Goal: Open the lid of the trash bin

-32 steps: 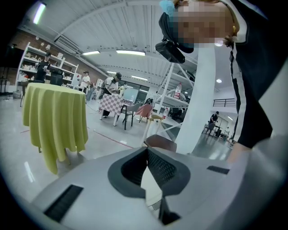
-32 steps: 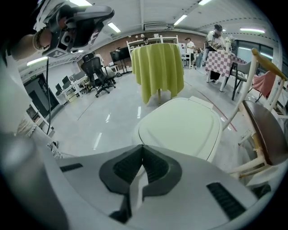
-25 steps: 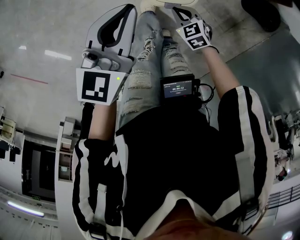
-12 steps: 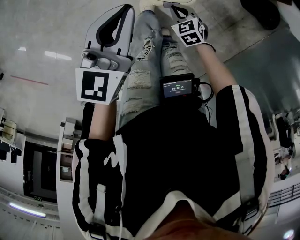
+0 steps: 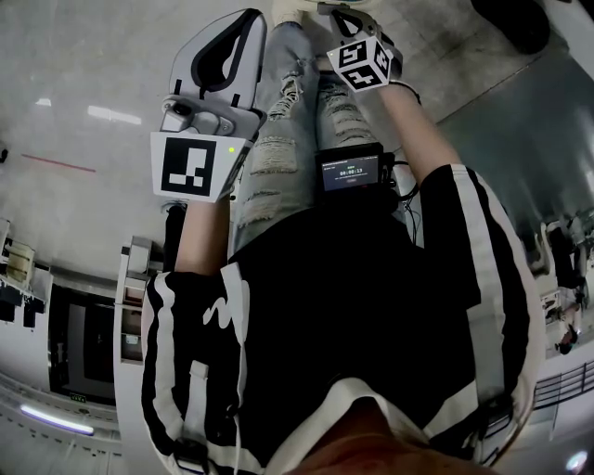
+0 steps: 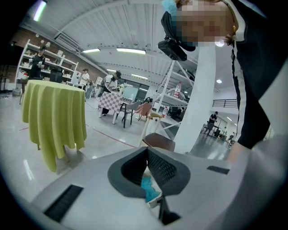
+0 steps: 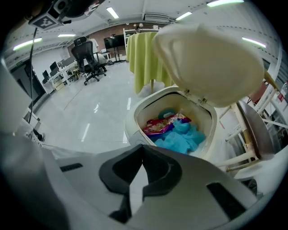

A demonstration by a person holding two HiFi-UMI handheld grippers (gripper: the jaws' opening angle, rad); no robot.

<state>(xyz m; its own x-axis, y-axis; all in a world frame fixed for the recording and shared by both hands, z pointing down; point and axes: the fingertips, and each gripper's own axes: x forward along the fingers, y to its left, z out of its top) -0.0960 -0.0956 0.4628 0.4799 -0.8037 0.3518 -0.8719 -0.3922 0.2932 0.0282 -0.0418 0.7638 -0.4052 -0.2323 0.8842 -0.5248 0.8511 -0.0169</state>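
The cream trash bin stands on the floor in the right gripper view. Its domed lid is tipped up and back on its hinge. Inside lie crumpled blue material and a red wrapper. My right gripper hangs above and short of the bin, jaws shut, holding nothing. In the head view it is at the top edge past the person's knees. My left gripper is beside the left thigh, also shut; its own view looks out across the hall, with a scrap of blue showing below the tips.
A round table under a yellow-green cloth stands on the polished floor and also shows behind the bin. A brown chair, a white pillar and a black office chair are nearby. A screen unit hangs at the person's waist.
My right gripper has moved a little up and left in the head view, and its marker cube has turned. The left gripper has stayed where it was.
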